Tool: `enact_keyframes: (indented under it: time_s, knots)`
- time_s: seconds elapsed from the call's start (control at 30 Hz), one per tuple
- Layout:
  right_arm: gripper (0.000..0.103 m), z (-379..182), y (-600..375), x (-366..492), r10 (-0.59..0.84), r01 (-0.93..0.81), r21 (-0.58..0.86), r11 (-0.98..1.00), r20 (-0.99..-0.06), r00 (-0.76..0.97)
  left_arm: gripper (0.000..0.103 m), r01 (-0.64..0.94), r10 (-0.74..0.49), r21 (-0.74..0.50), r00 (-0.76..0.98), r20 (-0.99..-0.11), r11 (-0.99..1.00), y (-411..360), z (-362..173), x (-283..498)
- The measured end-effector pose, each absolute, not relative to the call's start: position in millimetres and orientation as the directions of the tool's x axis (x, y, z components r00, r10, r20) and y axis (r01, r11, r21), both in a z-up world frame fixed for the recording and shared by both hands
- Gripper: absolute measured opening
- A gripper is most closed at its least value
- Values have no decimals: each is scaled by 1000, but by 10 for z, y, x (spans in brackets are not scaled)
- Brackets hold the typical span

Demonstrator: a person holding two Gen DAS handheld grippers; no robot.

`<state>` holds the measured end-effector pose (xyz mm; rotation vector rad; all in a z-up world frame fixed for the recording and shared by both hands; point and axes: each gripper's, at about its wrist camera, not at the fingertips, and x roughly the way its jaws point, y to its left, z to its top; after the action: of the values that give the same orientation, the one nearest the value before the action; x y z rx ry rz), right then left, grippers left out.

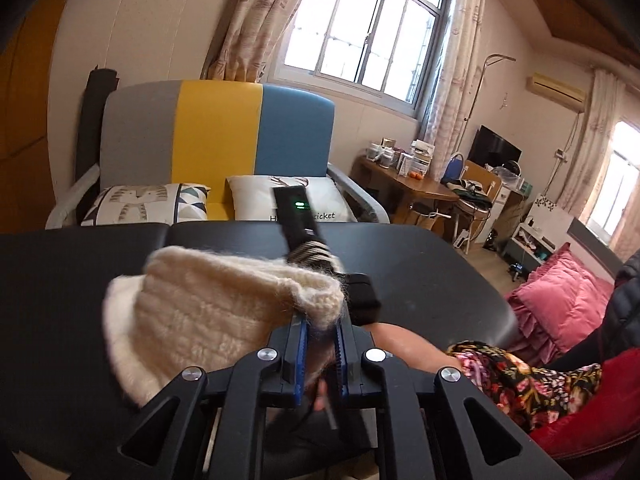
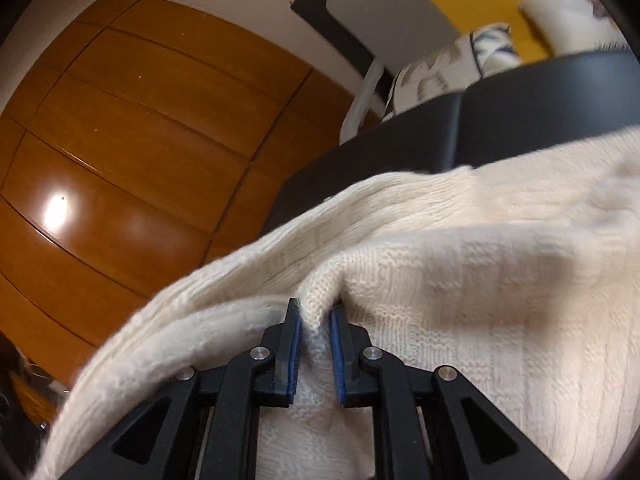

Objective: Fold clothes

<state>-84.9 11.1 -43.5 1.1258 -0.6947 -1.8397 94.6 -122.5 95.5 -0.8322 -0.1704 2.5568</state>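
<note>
A cream knitted sweater (image 1: 192, 316) hangs bunched above the black table (image 1: 432, 264). My left gripper (image 1: 320, 320) is shut on a fuzzy edge of it, with the knit draped to the left of the blue-padded fingers. Beyond it the other gripper's black body (image 1: 300, 216) with a green light reaches into the cloth. In the right wrist view the sweater (image 2: 460, 280) fills the lower frame. My right gripper (image 2: 315, 314) is shut on a raised fold of the knit pinched between its blue pads.
A grey, yellow and blue sofa (image 1: 216, 132) with two cushions stands behind the table. A person's arm (image 1: 408, 344) in a floral sleeve is at lower right. Pink cushions (image 1: 560, 300) lie to the right. Wooden wardrobe doors (image 2: 132, 148) stand left of the table (image 2: 400, 160).
</note>
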Motion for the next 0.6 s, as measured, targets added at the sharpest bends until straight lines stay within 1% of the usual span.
enact_keyframes:
  time_s: [0.1,0.13,0.2,0.27,0.4,0.47,0.5,0.53,0.6]
  knots:
    - [12,-464,158,-915,-875,363,798,-482,-422,-236,12,-405,477,-253,-701,-530,-878,-1148,940,914]
    - [6,-473,173,-937,-876,359,800,-480,-420,-237,12,-425,492,-254,-691,-529,-869,-1095,935,890]
    - [6,-476,245,-982,-873,351,801,-486,-420,-249,12,-462,521,-253,-669,-530,-850,-971,933,839]
    - [6,-409,491,-1028,-845,337,781,-525,-432,-315,12,-493,549,-259,-647,-530,-831,-821,924,769]
    - [6,-283,991,-1118,-777,299,743,-599,-449,-442,12,-524,612,-328,-591,-525,-786,-511,860,511]
    - [10,-273,1258,-1098,-739,258,735,-627,-456,-496,12,-528,639,-367,-565,-522,-766,-365,820,367]
    - [14,-279,1400,-1068,-714,224,734,-641,-463,-526,12,-536,654,-381,-553,-516,-753,-269,808,288]
    - [24,-311,1557,-1020,-684,174,740,-650,-470,-559,12,-542,664,-389,-543,-514,-745,-168,801,200]
    - [25,-402,1909,-924,-622,72,751,-657,-485,-614,12,-557,694,-424,-486,-531,-714,95,795,-52]
